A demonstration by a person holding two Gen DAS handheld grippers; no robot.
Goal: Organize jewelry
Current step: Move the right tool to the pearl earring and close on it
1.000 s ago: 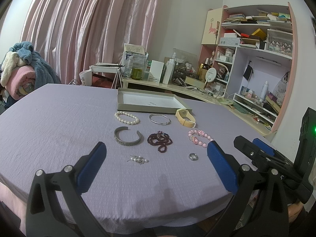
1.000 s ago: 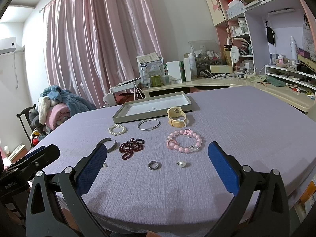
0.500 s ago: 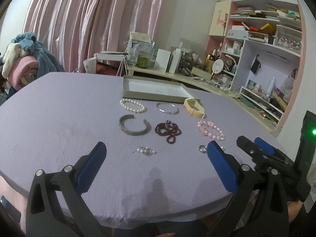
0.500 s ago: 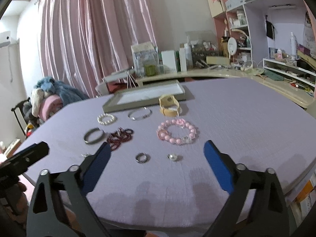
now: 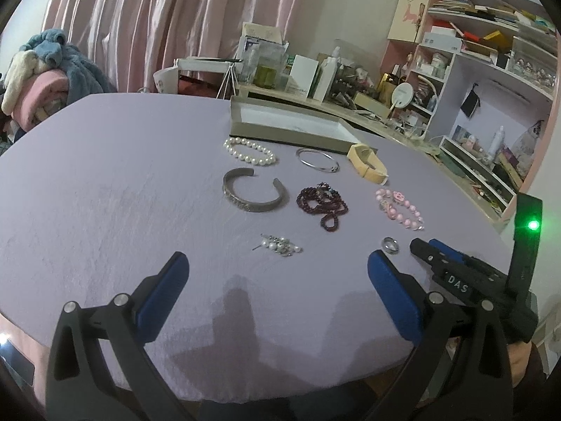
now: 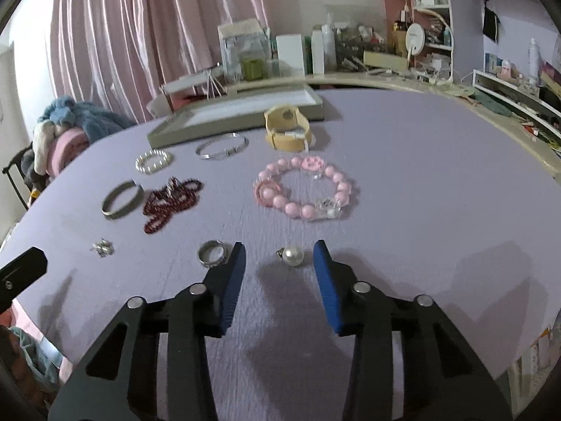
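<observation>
While the left wrist view is considered first, the left hand-held gripper (image 5: 277, 270) is seen with its jaws wide apart and nothing between them, lowered closer to the lilac table (image 5: 105, 182) than a second ago. Just ahead of its tips a cluster of pearl earrings (image 5: 280, 244) is found; farther ahead lie a silver cuff (image 5: 252, 194) and a dark red bead strand (image 5: 324, 205), and beyond them the grey tray (image 5: 291, 128). Off to its right, the right hand-held gripper (image 5: 426, 251) is seen reaching in beside a small ring (image 5: 390, 245).

As the right wrist view is taken, the right hand-held gripper (image 6: 279, 256) is shown with jaws that have just been closing: narrowed, yet not pressed on anything. A single pearl earring (image 6: 292, 256) is framed between the tips, untouched. The ring (image 6: 211, 252) sits just outside the left finger. A pick of the pearl is judged imminent; nothing has yet been placed in the tray (image 6: 168, 133).
</observation>
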